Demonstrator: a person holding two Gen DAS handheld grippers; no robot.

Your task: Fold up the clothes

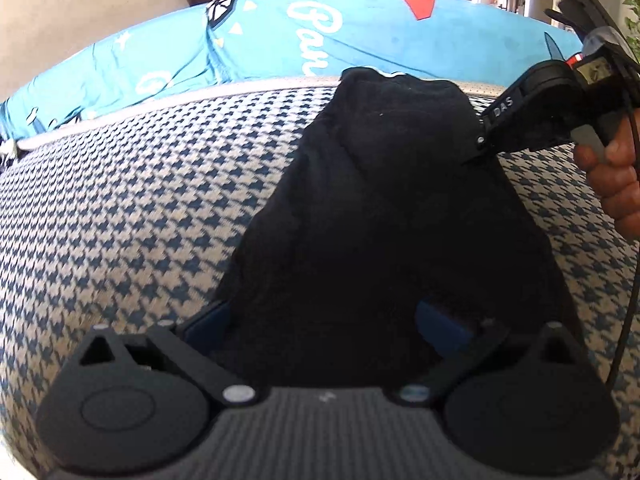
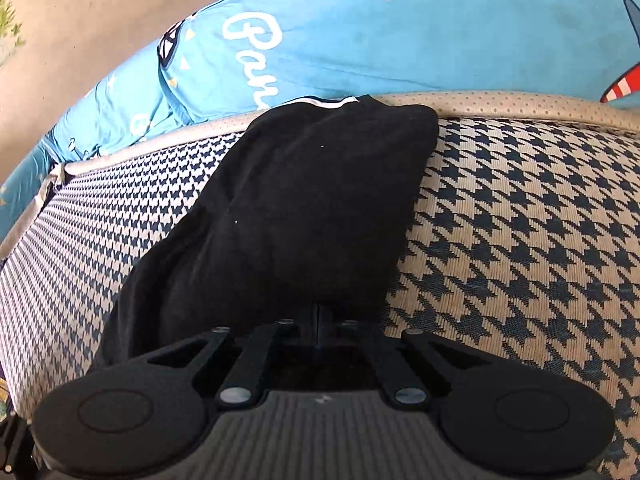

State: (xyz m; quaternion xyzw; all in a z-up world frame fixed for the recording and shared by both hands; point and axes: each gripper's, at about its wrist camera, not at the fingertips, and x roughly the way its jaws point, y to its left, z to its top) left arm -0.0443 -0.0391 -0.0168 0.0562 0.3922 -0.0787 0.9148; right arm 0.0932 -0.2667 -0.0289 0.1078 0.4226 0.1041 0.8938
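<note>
Left gripper (image 1: 320,320): our blue fingers (image 1: 438,326) are spread wide, straddling the near edge of the black garment (image 1: 384,208); the cloth lies between them, no pinch. The garment lies bunched on the houndstooth mattress (image 1: 132,216), its far end with white trim reaching the piped edge by the blue printed sheet (image 1: 280,36). Right gripper (image 1: 482,142): in the left view its tip meets the garment's right edge, a hand (image 1: 614,184) on the handle. In its own view the fingers (image 2: 320,316) are pressed together at the cloth's near edge; we think they pinch fabric, but black on black hides it.
</note>
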